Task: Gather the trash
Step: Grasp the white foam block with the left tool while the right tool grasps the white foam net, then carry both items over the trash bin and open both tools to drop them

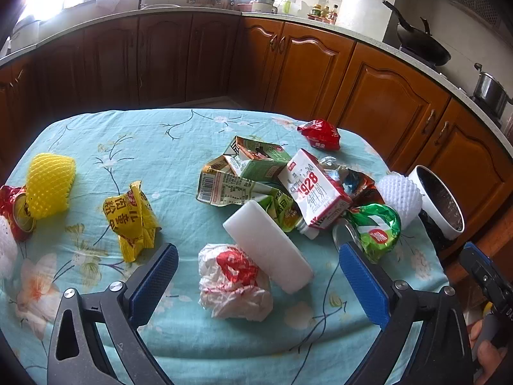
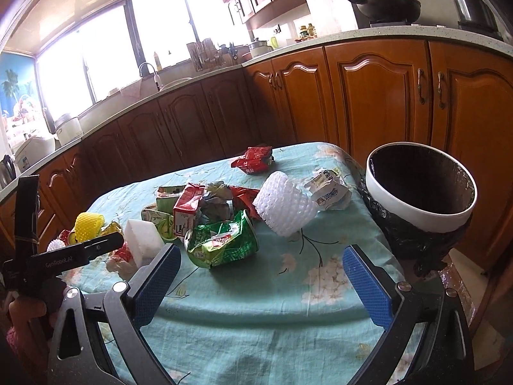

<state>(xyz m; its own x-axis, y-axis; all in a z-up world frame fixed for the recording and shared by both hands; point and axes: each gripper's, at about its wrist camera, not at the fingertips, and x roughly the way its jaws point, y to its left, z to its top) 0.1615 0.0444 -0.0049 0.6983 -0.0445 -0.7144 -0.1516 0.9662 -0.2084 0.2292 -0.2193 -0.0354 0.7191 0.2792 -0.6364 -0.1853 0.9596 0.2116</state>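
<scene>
Trash lies on a table with a teal floral cloth [image 1: 179, 337]. My left gripper [image 1: 258, 284] is open and empty, above a crumpled white and red bag [image 1: 232, 284] and a white foam block [image 1: 267, 245]. Beyond lie flattened green cartons [image 1: 240, 176], a red and white milk carton [image 1: 312, 187], a green wrapper [image 1: 378, 231] and white foam netting [image 1: 399, 197]. My right gripper [image 2: 261, 280] is open and empty, near the green wrapper [image 2: 221, 243] and the white netting [image 2: 283, 208]. A white-rimmed bin with a black liner [image 2: 420, 205] stands at the table's right edge.
A yellow wrapper [image 1: 133, 221], yellow foam netting [image 1: 49, 184] and a red can [image 1: 16, 208] lie at the left. A red packet [image 1: 320, 134] lies at the far edge. A crumpled white wrapper [image 2: 328, 192] lies near the bin. Wooden kitchen cabinets [image 2: 384, 96] stand behind.
</scene>
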